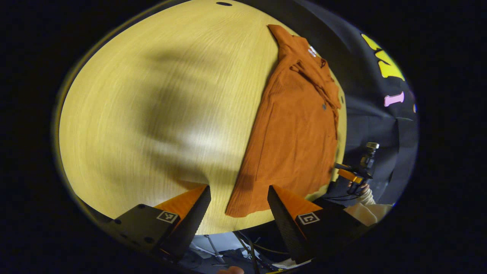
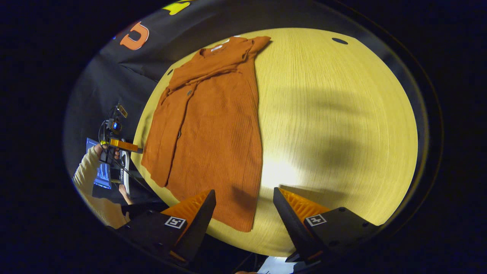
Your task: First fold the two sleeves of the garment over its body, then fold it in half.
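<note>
Left gripper view: high above the table (image 1: 152, 114), looking down past own fingers (image 1: 198, 207), garment (image 1: 293, 133) right of centre. Right gripper view: equally high, facing down, garment (image 2: 213, 133) left of centre. Shared: tabletop, garment, booth wall, and each view's far edge catching the other gripper (image 1: 352, 175) (image 2: 120, 144).

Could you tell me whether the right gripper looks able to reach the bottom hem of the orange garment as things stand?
Probably yes: the right gripper hangs with open jaws just above the garment, whose hem lies flat on the table with nothing between.
</note>
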{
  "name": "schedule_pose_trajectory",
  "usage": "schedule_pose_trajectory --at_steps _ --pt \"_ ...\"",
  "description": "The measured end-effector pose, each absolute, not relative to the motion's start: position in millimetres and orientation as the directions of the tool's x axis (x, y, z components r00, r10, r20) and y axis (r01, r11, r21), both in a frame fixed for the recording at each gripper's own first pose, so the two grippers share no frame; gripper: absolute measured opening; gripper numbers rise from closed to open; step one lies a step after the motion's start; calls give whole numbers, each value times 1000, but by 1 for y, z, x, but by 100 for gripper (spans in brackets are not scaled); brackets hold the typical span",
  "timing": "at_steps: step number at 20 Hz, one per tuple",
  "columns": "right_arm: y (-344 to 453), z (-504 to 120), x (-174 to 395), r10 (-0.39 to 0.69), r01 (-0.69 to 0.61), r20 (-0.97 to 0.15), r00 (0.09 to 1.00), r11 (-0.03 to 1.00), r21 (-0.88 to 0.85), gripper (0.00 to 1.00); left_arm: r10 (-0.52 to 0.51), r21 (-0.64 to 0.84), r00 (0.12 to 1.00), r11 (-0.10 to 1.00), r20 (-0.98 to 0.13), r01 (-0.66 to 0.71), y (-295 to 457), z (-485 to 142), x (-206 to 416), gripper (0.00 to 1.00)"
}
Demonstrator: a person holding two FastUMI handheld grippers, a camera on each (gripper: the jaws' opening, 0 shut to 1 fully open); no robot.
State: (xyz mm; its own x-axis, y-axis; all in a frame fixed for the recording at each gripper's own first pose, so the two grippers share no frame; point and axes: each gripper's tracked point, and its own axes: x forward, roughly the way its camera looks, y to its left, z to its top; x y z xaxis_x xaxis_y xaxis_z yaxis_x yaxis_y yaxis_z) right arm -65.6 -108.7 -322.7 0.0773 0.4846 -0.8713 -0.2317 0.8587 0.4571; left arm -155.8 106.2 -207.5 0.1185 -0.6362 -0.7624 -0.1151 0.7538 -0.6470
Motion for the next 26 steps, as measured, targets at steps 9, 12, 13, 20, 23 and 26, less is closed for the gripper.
schedule_pose_trajectory --at_steps 9,12,13,20,23,26 --pt "-66 -327 -80 592 -127 -803 -67 793 596 93 -705 -711 91 696 -703 -103 92 -200 -192 91" --pt "-58 -334 -77 577 -140 -813 -84 801 583 80 -658 -663 88 748 -748 -36 89 -208 -199 76" --pt "-58 -336 -76 574 -125 -815 -86 805 580 80 -643 -648 94 761 -760 -28 90 -209 -199 70" --pt "-61 -343 -68 563 -79 -819 -109 816 572 41 -592 -603 119 791 -797 -102 96 -220 -208 29" --pt "-59 -344 -73 571 -60 -814 -107 814 578 11 -571 -582 119 804 -812 -118 95 -217 -208 11" --pt "-59 -343 -73 575 -74 -813 -86 811 581 12 -516 -528 139 846 -845 -68 91 -221 -208 5"
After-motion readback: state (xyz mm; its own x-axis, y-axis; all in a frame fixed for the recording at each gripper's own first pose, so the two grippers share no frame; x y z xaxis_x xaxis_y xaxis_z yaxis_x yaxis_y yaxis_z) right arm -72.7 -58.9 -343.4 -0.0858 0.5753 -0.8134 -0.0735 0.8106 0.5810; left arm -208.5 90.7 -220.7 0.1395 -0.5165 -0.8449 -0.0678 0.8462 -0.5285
